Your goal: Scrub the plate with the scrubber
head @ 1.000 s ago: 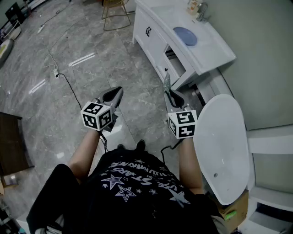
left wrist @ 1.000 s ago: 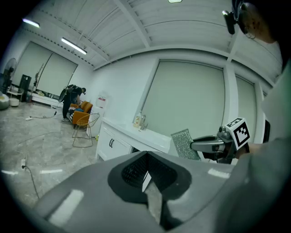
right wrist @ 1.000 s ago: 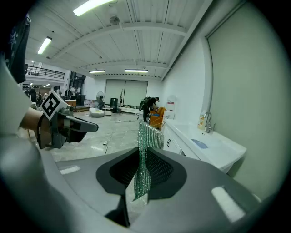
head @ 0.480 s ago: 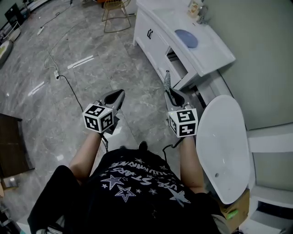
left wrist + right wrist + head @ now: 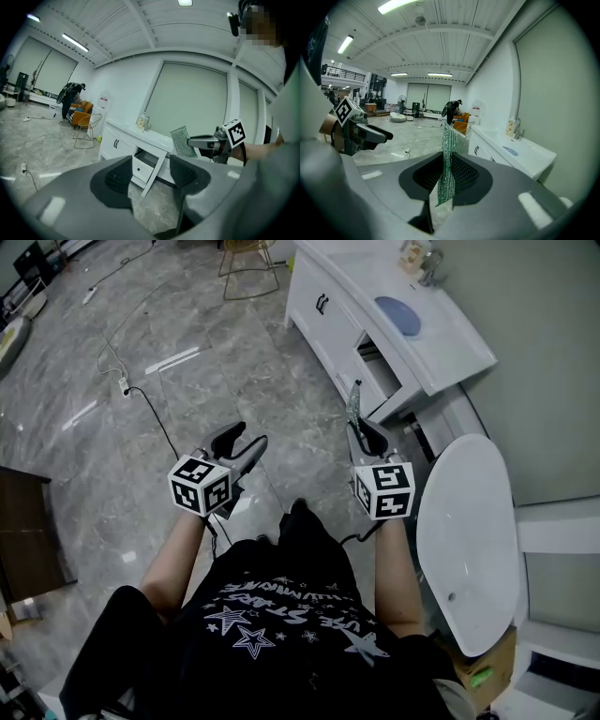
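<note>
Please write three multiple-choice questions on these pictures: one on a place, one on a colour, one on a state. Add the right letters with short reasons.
1. Where is the plate?
A. on the floor
B. on the white counter
C. in a drawer

2. What colour is the plate?
A. red
B. blue
C. black

3. How is the left claw?
A. shut on the plate
B. shut on a cloth
C. open and empty

Answers:
1 B, it lies flat on the counter.
2 B, the head view shows it pale blue.
3 C, its jaws stand apart with nothing between; only the right claw grips the scrubber.
</note>
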`<action>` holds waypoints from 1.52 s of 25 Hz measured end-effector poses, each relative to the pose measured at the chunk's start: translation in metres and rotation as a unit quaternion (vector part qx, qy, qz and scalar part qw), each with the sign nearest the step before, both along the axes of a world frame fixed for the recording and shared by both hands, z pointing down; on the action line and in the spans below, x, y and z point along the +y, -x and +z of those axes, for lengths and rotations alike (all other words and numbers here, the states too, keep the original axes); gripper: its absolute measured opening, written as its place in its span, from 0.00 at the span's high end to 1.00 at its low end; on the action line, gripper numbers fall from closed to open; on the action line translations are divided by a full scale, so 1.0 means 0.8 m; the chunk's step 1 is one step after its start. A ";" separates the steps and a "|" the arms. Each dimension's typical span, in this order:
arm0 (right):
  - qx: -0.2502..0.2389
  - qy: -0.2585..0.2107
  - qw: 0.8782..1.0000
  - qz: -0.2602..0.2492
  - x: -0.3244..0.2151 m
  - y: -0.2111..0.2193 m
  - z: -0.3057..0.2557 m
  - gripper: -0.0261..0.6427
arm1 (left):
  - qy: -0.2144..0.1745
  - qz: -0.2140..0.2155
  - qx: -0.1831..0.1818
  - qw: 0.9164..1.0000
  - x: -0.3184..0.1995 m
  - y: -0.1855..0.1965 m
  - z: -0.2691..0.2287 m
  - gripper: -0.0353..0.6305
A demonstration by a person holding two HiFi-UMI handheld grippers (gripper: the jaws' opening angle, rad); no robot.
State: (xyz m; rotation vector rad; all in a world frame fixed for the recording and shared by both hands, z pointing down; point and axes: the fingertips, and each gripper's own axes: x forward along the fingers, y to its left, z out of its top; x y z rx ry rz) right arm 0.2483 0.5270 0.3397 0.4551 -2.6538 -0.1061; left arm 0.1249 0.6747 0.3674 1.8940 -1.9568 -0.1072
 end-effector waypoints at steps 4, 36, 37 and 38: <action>-0.004 0.004 1.000 0.007 -0.022 0.014 0.006 0.83 | 0.011 -0.005 -0.001 1.000 -0.012 0.014 0.010 0.45; -0.032 0.060 0.996 0.053 -0.572 0.232 0.045 0.83 | 0.037 0.043 -0.002 0.998 -0.595 0.220 0.003 0.40; -0.033 0.060 0.996 0.058 -0.580 0.230 0.045 0.83 | 0.037 0.050 -0.004 0.998 -0.607 0.220 0.002 0.40; -0.033 0.060 0.996 0.063 -0.586 0.228 0.045 0.83 | 0.038 0.058 -0.005 0.998 -0.617 0.220 0.001 0.40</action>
